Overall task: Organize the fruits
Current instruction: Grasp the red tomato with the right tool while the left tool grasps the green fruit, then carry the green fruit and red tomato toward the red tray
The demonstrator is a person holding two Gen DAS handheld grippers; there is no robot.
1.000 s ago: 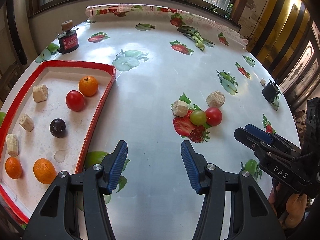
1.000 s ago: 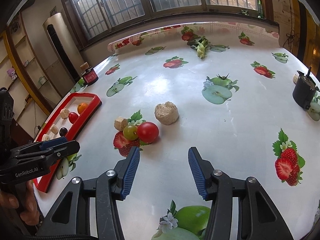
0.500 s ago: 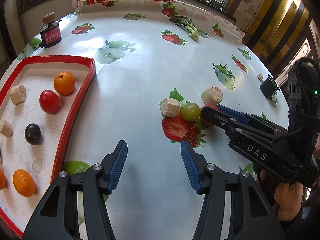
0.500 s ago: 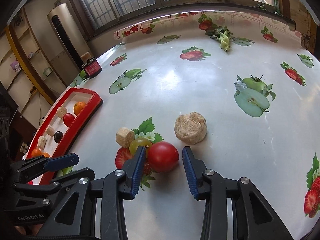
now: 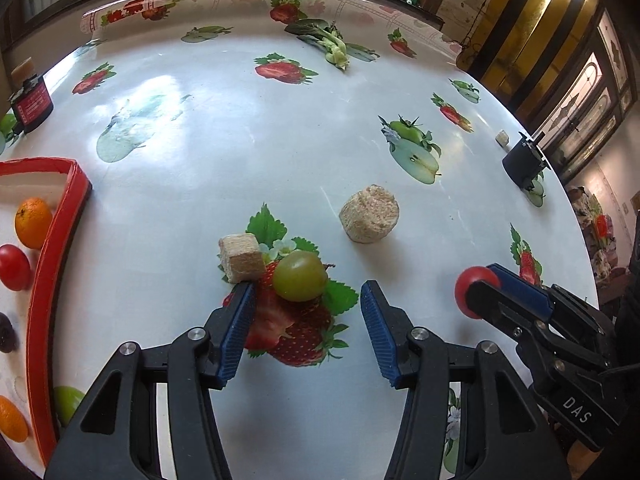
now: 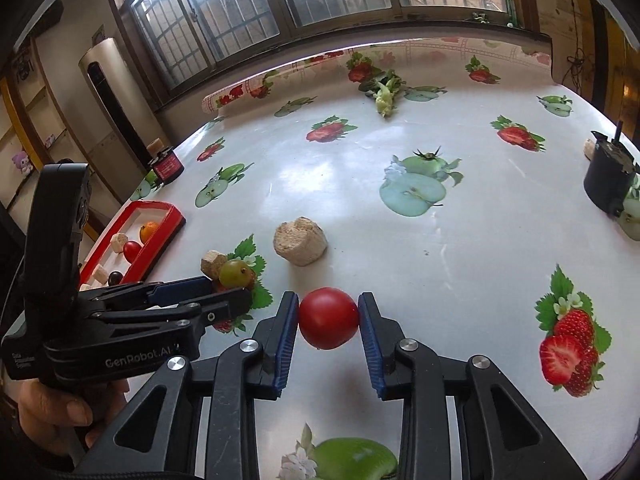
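My right gripper (image 6: 328, 316) is shut on a red tomato (image 6: 329, 323) and holds it just above the table; the tomato (image 5: 473, 285) also shows in the left wrist view. My left gripper (image 5: 306, 300) is open, with a green grape (image 5: 300, 276) just beyond and between its fingertips. A tan cube (image 5: 241, 258) touches the left fingertip. A round tan puck (image 5: 370, 214) lies further right. The red tray (image 5: 44, 292) at the left holds an orange (image 5: 33, 222), a tomato (image 5: 14, 267), a dark grape and other oranges.
A black and red jar (image 5: 32, 100) stands at the far left edge. A black cup (image 5: 523, 162) stands at the right edge. Leafy greens (image 5: 330, 42) lie at the far side. The tablecloth has printed fruit pictures.
My right gripper closed on the red tomato and pulled it back to the right, off the table. My left gripper moved forward to the green grape.
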